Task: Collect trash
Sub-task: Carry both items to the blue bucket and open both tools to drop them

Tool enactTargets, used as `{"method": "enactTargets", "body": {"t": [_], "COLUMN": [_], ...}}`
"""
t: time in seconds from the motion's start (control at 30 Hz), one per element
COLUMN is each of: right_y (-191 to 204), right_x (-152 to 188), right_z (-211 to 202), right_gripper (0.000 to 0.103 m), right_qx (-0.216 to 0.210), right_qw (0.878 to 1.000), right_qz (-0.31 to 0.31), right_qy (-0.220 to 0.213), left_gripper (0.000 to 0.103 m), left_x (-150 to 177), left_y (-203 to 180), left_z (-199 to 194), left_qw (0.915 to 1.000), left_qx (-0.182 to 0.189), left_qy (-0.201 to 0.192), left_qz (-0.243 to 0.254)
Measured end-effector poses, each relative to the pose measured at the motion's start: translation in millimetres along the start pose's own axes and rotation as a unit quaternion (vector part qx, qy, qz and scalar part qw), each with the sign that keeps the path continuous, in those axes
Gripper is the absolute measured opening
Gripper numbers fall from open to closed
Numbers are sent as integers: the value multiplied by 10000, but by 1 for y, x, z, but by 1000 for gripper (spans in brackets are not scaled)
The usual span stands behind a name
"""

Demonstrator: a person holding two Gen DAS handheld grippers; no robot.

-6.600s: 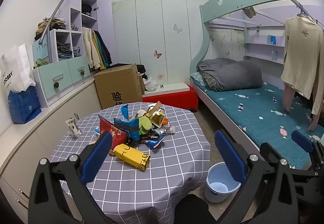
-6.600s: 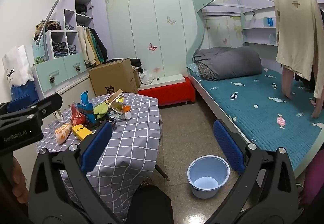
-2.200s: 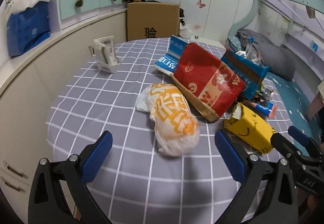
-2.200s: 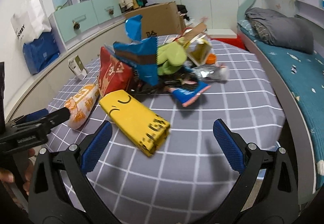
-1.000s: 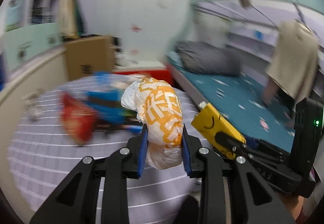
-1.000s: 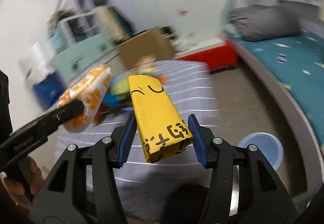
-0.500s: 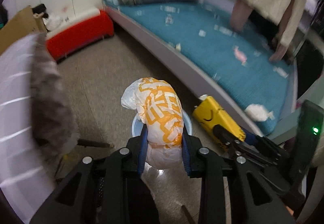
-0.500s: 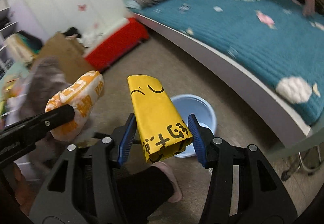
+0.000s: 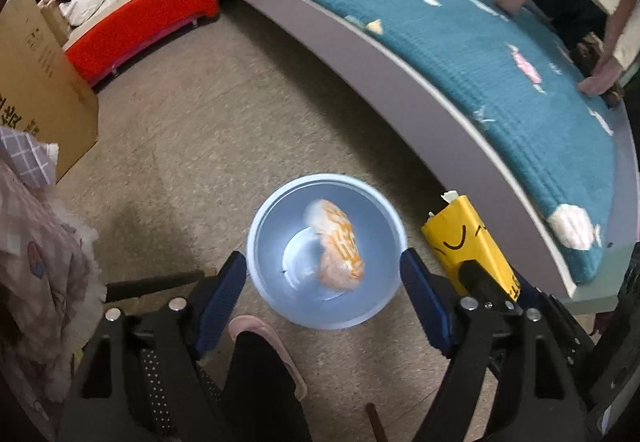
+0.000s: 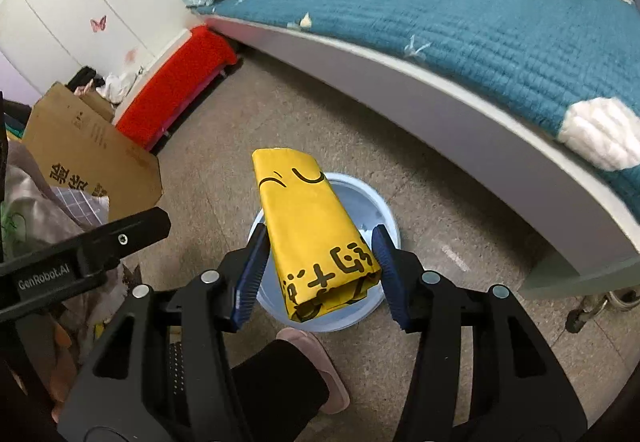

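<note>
A light blue bucket (image 9: pixel 276 282) stands on the floor below both grippers. A white and orange wrapper (image 9: pixel 338 246) lies inside it, blurred. My left gripper (image 9: pixel 322 296) is open and empty right above the bucket. My right gripper (image 10: pixel 320 274) is shut on a yellow carton (image 10: pixel 312 230) with a drawn face and holds it above the bucket (image 10: pixel 382 218). The carton (image 9: pixel 468 246) also shows in the left wrist view, just right of the bucket.
A bed with a teal cover (image 9: pixel 480 42) runs along the right. A red bench (image 9: pixel 144 26) and a cardboard box (image 9: pixel 36 82) stand at the back left. The table's checked cloth (image 9: pixel 24 158) hangs at the left. A pink slipper (image 9: pixel 264 334) is beside the bucket.
My left gripper has opened and let go of the white and orange wrapper, which has dropped into the bucket. The right gripper still holds the yellow carton and has moved over the bucket.
</note>
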State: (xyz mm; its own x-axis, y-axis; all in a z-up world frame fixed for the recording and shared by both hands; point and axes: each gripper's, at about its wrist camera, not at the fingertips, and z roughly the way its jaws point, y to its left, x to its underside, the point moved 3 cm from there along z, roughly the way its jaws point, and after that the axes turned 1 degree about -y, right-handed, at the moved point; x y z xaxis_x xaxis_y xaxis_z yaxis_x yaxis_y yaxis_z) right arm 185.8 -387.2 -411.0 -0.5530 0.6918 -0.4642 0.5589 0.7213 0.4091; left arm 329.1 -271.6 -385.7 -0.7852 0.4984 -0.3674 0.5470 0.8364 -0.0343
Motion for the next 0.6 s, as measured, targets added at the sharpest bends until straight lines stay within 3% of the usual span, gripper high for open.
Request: {"method": "enactTargets", "body": {"t": [0.3,0.33,0.37,0.4,0.6], "right_y": [28,29,30,30,30], "right_x": [5,3,1,0,-2], "right_z": [15,16,16,19,5], "right_gripper": [55,59,73,77,77], "right_qx": [-265,-364,-436,-512,-363], "right_qw": [9996,9993,9990,9986,9993], "right_qz": [-73,-7,43,118,94], "right_qy": [114,49,9,24,64], "left_gripper": [78,78,78,78,78], "left_x": [-1,-2,-3,-3,0], "left_y": [31,32,33,34,34], "left_z": [-7,-13,-17,-21,-39], "left_qw": [9971,9964,9957,9949,9937], "left_qx": [-630,-680,-733,-790,-830], "left_qy": [-235,-331,-398,-463,-581], "left_qz": [-358,-388,-401,-418,-470]}}
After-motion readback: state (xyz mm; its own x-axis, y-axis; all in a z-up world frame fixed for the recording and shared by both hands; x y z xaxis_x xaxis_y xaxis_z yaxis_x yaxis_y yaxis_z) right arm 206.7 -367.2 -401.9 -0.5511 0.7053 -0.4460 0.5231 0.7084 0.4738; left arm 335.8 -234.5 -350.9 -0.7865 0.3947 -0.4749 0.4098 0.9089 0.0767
